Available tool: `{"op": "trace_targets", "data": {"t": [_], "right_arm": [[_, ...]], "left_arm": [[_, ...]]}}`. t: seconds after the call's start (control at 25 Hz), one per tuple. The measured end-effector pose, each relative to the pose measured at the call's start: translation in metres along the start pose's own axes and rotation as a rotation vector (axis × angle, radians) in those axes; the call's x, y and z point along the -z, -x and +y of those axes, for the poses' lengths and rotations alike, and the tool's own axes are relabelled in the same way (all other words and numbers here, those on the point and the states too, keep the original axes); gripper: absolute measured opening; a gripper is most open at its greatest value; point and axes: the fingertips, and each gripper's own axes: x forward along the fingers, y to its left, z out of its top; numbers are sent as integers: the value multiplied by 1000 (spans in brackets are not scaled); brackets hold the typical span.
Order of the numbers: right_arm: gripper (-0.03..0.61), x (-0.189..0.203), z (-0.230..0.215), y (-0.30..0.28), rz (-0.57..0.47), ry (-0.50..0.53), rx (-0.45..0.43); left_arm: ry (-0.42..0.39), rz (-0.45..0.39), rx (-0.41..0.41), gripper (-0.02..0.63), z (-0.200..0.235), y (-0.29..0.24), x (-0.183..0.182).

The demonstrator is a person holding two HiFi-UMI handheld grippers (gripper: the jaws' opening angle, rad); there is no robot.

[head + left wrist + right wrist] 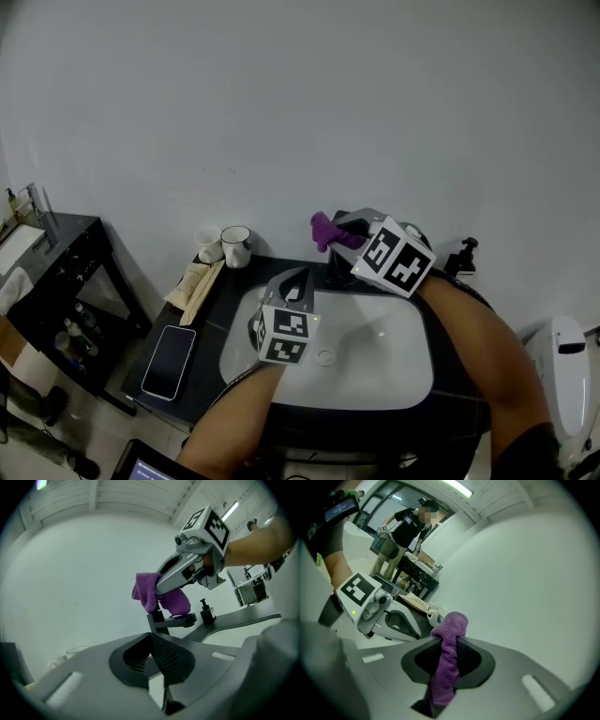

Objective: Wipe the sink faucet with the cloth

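currently right gripper (339, 232) fingers clamp purple cloth (323, 228) above faucet (178, 619); left gripper (298, 277) fingers together, empty, over sink (239, 328) rim.

A dark bench (211, 314) stands against a plain white wall (281, 94). A phone (169, 361) lies screen up near the bench's front left corner, with pale wrapped packets (195, 286) behind it. 2 cups stand at the wall: a dark-rimmed mug (236, 246) and a white cup (208, 244) just left of it. A black pump bottle (464, 255) stands at the right back. A black shelf unit (66, 272) stands left of the bench and a white toilet (562, 375) right of it. In the right gripper view, 1 person (405, 527) in dark clothes stands well apart.
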Motion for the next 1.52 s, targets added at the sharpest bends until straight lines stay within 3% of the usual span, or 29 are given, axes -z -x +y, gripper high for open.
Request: {"op": "trace_targets", "data": {"t": [0.44,0.64,0.92,1.32,1.52], "right_arm": [[64,9,57,43,34,189,-26],[64,32,38,31,121,270,53],[66,60,25,-10,222,405,81],[64,79,-4,-36,216,318,126],[61,79,0,-34,227,394,117]], "left_arm": [[7,8,-32,17,7,8,3],[5,18,-42,17,10,8,5],[-16,14,-29,17,5,4,5],[-60,13,-4,17,-5,-5,5],[-68,16,-6,17,-3,-7,5]]}}
